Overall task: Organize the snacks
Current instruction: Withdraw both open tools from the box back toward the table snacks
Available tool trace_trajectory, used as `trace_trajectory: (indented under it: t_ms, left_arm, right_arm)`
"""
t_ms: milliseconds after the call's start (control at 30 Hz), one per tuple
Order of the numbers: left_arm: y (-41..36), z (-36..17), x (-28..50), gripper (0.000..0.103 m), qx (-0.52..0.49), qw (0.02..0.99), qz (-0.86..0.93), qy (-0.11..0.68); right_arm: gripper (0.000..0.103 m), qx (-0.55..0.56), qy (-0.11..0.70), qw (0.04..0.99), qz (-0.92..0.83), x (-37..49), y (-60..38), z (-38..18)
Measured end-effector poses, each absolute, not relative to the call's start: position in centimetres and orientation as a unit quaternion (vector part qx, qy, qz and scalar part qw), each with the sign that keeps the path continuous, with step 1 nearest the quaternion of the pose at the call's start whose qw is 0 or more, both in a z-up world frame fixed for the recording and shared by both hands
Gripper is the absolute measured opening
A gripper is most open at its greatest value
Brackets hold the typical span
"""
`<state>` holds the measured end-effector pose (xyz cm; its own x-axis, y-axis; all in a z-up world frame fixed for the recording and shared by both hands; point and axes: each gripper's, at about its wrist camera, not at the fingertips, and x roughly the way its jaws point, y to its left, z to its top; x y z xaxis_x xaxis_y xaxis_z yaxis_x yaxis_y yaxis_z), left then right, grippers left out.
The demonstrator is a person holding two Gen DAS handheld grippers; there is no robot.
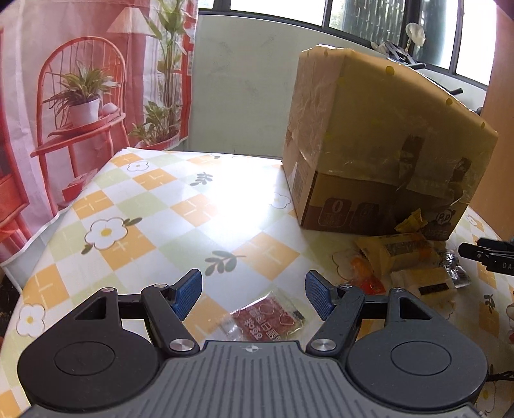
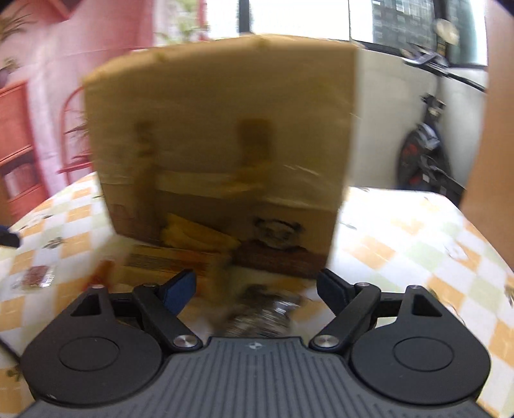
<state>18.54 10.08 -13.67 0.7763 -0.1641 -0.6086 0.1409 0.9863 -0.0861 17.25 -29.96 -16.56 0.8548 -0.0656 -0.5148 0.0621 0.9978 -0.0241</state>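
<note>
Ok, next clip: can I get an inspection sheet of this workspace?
Surface: table under a checked flower-print cloth.
Job's things: red sachet between the left gripper fingers; yellow packets and a silver wrapper by the cardboard box.
Clutter: nothing seen.
Grippers: left open above the sachet; right gripper open over the silver wrapper, view blurred.
Cables: nothing seen.
Surroundings: printed pink backdrop, windows.

Home, flowered tablecloth (image 1: 135, 205), windows (image 1: 359, 16)
</note>
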Motion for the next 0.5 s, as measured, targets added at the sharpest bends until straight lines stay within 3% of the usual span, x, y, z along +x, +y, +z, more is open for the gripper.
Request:
trace_trajectory:
  t_ms: [200,500]
  left_arm:
    - [9.4,-14.7,18.3,0.073,-0.033,0.943,-0.064,0.325]
    - [10.0,-16.3,18.1,0.073,-0.052,0.939,-0.038,0.337]
  right_arm:
    - [0.077,0.051,0.282,0.955,-0.071,17.3,-31.7,-18.3]
    - [0.077,0.025,0.318,0.945,-0.068,19.1,-30.7,-19.5]
